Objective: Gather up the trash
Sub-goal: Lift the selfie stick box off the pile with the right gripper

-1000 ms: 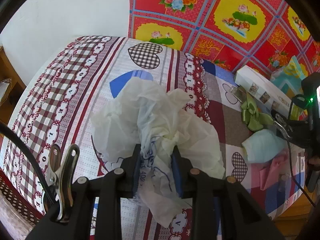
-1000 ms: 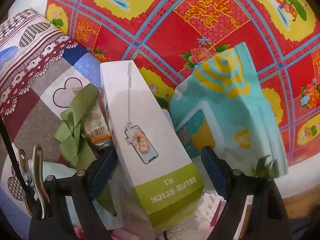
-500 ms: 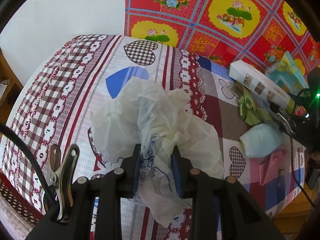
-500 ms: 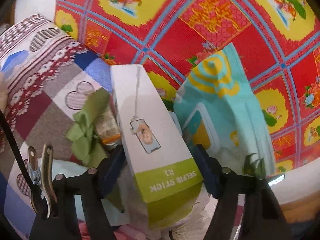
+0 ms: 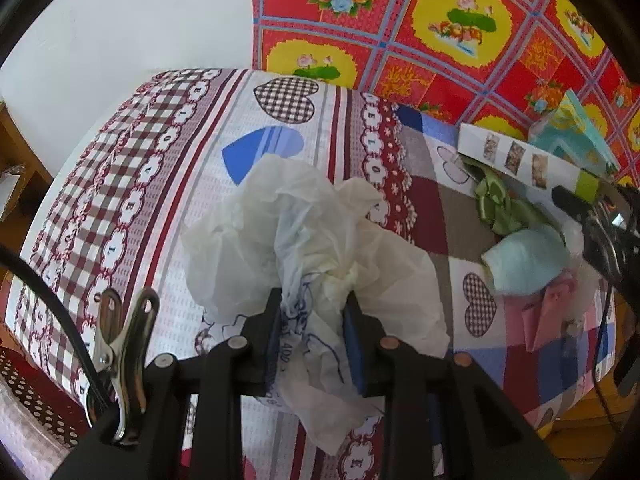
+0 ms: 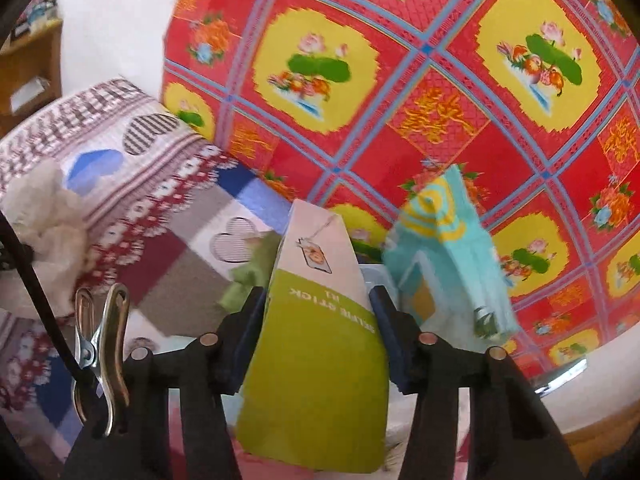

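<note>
My left gripper [image 5: 314, 300] is shut on a crumpled white plastic bag [image 5: 304, 232], which bulges out over the patterned tablecloth [image 5: 160, 184]. In the right wrist view the same bag [image 6: 44, 216] shows at the far left. My right gripper [image 6: 318, 300] points at a long white and green selfie stick box [image 6: 320, 340]. Its jaws are closing, and the blue pads [image 6: 250, 320] touch the box's two sides at its green end. In the left wrist view the box [image 5: 516, 156] lies at the table's right, against the wall cloth.
A green ribbon [image 5: 496, 204], a pale blue wad [image 5: 524, 264] and pink paper [image 5: 552, 312] lie by the box. A teal package [image 6: 444, 264] leans on the red floral cloth [image 6: 400, 80] behind. A wooden shelf [image 5: 16, 168] stands left of the table.
The right gripper's jaws have closed in from wide apart onto the box's green end, and its view has swung up toward the red cloth. The left gripper and the bag have stayed put.
</note>
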`<action>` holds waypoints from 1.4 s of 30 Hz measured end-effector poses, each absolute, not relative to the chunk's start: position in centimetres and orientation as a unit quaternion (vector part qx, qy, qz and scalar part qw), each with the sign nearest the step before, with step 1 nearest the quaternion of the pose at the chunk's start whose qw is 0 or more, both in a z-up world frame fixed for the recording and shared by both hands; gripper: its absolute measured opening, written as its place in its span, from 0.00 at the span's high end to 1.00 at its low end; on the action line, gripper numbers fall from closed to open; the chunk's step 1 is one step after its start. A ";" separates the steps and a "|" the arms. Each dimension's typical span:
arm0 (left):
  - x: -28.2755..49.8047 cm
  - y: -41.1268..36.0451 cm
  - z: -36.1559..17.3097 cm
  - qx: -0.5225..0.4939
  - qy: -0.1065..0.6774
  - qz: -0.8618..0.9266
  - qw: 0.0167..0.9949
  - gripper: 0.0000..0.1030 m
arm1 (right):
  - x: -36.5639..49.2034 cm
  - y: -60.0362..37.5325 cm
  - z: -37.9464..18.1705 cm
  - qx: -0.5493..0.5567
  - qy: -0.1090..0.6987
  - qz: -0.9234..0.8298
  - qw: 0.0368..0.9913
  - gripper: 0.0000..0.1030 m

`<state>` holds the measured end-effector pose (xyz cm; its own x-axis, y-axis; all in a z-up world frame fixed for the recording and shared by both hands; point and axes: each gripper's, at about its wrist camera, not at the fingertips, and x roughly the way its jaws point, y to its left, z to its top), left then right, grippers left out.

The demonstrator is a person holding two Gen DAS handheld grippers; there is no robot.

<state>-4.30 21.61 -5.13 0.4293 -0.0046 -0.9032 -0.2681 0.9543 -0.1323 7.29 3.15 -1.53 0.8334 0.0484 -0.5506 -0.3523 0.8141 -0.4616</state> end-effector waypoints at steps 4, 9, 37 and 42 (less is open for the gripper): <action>-4.9 21.5 -5.3 -0.126 0.534 0.084 0.831 0.72 | 6.4 3.1 -2.7 -0.262 0.276 0.126 0.916 0.49; -5.6 21.7 -5.3 -0.126 0.540 0.093 0.827 0.72 | 5.0 1.8 -4.7 -0.184 0.311 0.169 0.917 0.48; -5.9 18.7 -5.0 -0.118 0.550 0.123 0.818 0.72 | 6.7 2.0 -8.8 -0.133 0.403 0.216 0.880 0.43; -6.2 18.5 -4.3 -0.117 0.544 0.136 0.820 0.72 | 6.1 1.2 -7.9 -0.129 0.383 0.236 0.884 0.46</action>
<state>-6.23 18.53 -4.30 0.3723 0.0950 -0.9233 -0.3503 0.9355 -0.0450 6.09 1.23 -7.93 0.5950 0.3178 -0.7382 -0.5152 0.8558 -0.0468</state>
